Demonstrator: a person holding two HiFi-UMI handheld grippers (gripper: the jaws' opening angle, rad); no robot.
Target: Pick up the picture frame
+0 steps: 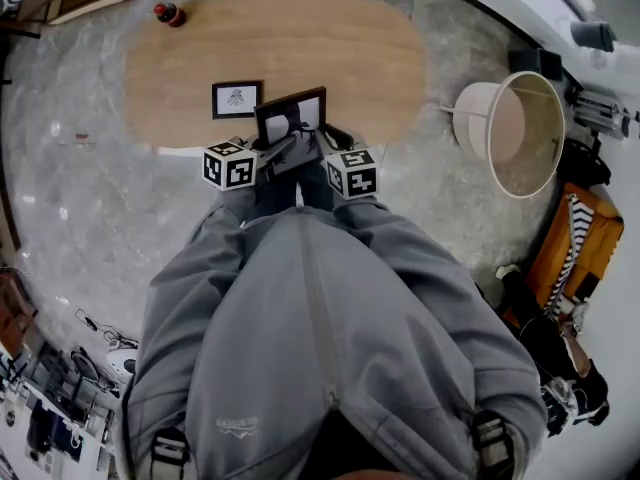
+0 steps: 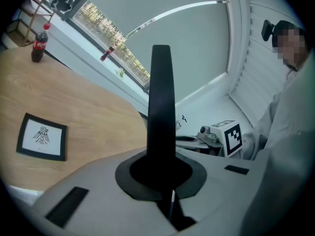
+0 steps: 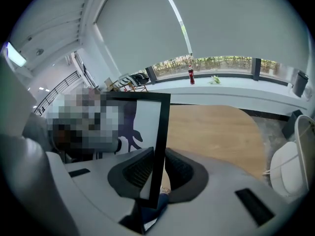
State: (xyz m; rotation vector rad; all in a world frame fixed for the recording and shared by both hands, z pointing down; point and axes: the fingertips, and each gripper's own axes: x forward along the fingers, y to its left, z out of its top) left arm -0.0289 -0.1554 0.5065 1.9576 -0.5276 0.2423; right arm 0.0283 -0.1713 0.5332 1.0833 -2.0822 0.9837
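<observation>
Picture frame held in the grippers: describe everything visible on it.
Thin black rectangular frame around a pale print with a dark figure. It stands roughly upright, held clear of the wooden table. The left gripper is clamped on its left edge, the right gripper on its right edge. Nothing else touches it.

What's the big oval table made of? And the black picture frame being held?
Light brown oval table: probably wood or veneer, matt, faint grain streaks. Held black picture frame: smooth dark border, painted wood or plastic; unclear which.
</observation>
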